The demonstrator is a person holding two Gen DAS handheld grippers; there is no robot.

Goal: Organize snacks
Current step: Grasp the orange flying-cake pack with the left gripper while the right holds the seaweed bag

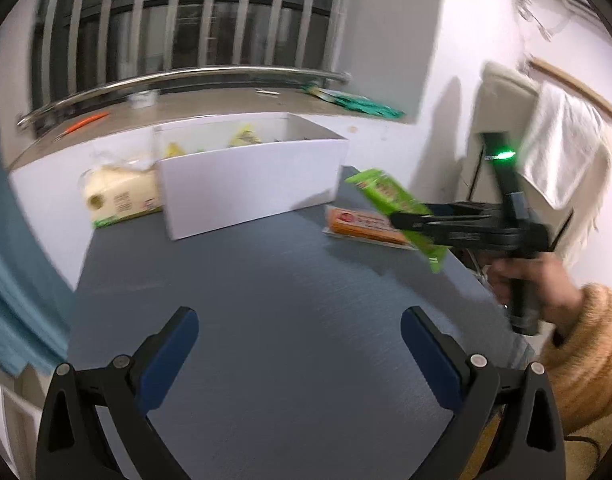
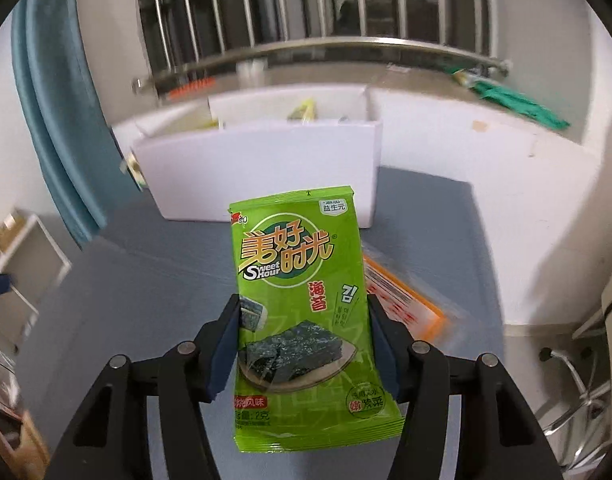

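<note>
My right gripper (image 2: 304,312) is shut on a green seaweed snack packet (image 2: 302,280) and holds it above the grey table, in front of the white box (image 2: 266,168). From the left wrist view the same packet (image 1: 390,196) hangs in the right gripper (image 1: 402,220) to the right of the white box (image 1: 250,184). An orange snack packet (image 1: 362,224) lies flat on the table under it; it also shows in the right wrist view (image 2: 402,300). Yellow packets (image 1: 244,136) sit inside the box. My left gripper (image 1: 300,328) is open and empty over the table.
A pale yellow tissue pack (image 1: 120,196) lies left of the box against the wall. A window ledge (image 1: 210,104) with a steel rail, an orange item and green packets (image 1: 354,102) runs behind. A blue curtain (image 2: 54,100) hangs at left. A chair with a towel (image 1: 562,152) stands at right.
</note>
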